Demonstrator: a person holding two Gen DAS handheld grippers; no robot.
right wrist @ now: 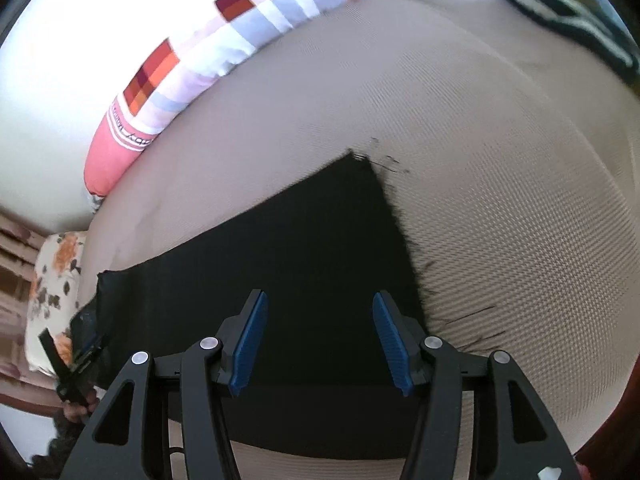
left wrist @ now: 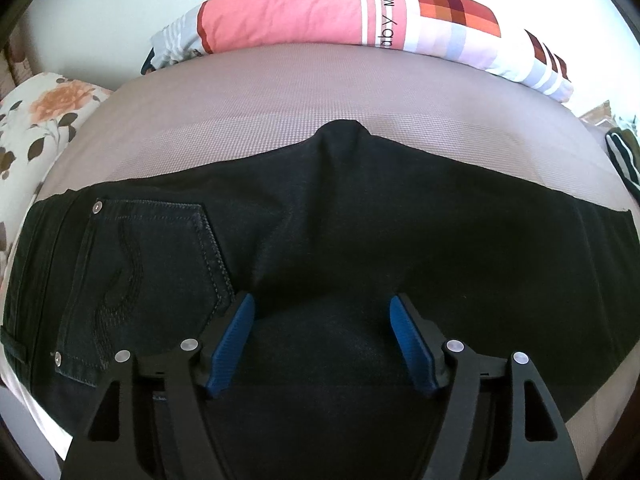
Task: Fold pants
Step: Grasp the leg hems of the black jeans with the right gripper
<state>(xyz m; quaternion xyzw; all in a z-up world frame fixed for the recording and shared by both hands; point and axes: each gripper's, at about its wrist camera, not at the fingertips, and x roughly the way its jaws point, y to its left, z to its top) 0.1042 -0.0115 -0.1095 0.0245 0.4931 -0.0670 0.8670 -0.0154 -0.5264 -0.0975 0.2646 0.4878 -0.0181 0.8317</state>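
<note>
Left wrist view, black pants (left wrist: pixel 320 220) on mattress (left wrist: pixel 280 92), pink pillow (left wrist: pixel 288 12) behind (floral cushion (left wrist: pixel 44 120) beside), both tongs released.

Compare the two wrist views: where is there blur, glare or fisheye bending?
Left wrist view: sharp; the wall behind the pink pillow blown out white; the black pants bowed by the lens. Right wrist view: motion-smeared, worst at the striped cloth; bright glare upper left.

pants (left wrist: pixel 328 208): black | bed cover (left wrist: pixel 256 92): pale mauve, fine weave | long pillow (left wrist: pixel 304 12): pink, white stripes, red-orange checks | small pillow (left wrist: pixel 36 120): cream, orange flowers | gripper pads (left wrist: pixel 234 344): blue
</note>
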